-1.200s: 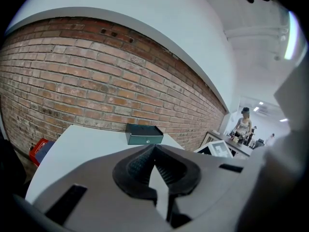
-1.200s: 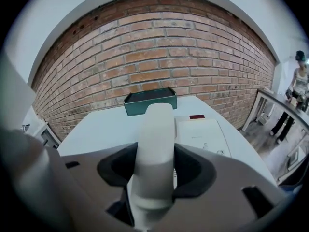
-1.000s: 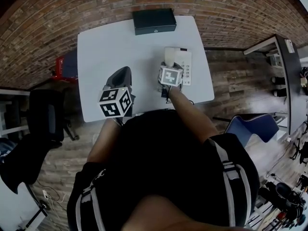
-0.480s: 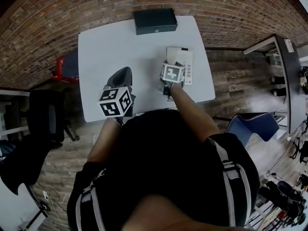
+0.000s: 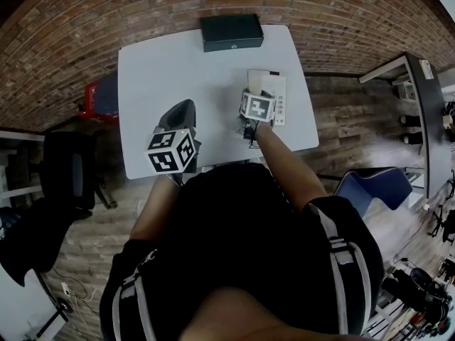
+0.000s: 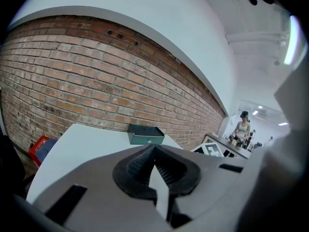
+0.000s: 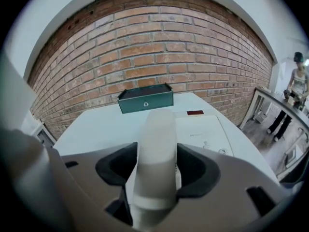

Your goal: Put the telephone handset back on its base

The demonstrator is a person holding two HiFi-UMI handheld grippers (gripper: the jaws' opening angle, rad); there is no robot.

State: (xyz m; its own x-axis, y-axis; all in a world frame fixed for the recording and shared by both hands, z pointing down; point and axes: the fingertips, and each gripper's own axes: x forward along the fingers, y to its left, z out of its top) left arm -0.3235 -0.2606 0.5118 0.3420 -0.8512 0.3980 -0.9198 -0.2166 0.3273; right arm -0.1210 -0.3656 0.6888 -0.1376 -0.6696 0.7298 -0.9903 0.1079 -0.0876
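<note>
The pale telephone handset (image 7: 157, 129) stands lengthwise between the jaws of my right gripper (image 7: 155, 170), over the left side of the white telephone base (image 7: 205, 129). Both pads lie against its sides, though the jaws have just been opening a little. In the head view the right gripper (image 5: 254, 94) covers the handset above the left part of the base (image 5: 277, 94). My left gripper (image 5: 179, 112) hovers over the table's near left part, away from the phone. Its pads (image 6: 140, 166) meet at the tip with nothing between them.
A dark green box (image 5: 231, 32) lies at the far edge of the white table (image 5: 178, 69), against a brick wall. A black chair (image 5: 67, 169) stands left of the table, a blue one (image 5: 373, 187) to the right. A person (image 7: 297, 88) stands far right.
The right gripper has crept slightly forward over the base's left side and now hides the handset in the head view. The left gripper has kept still.
</note>
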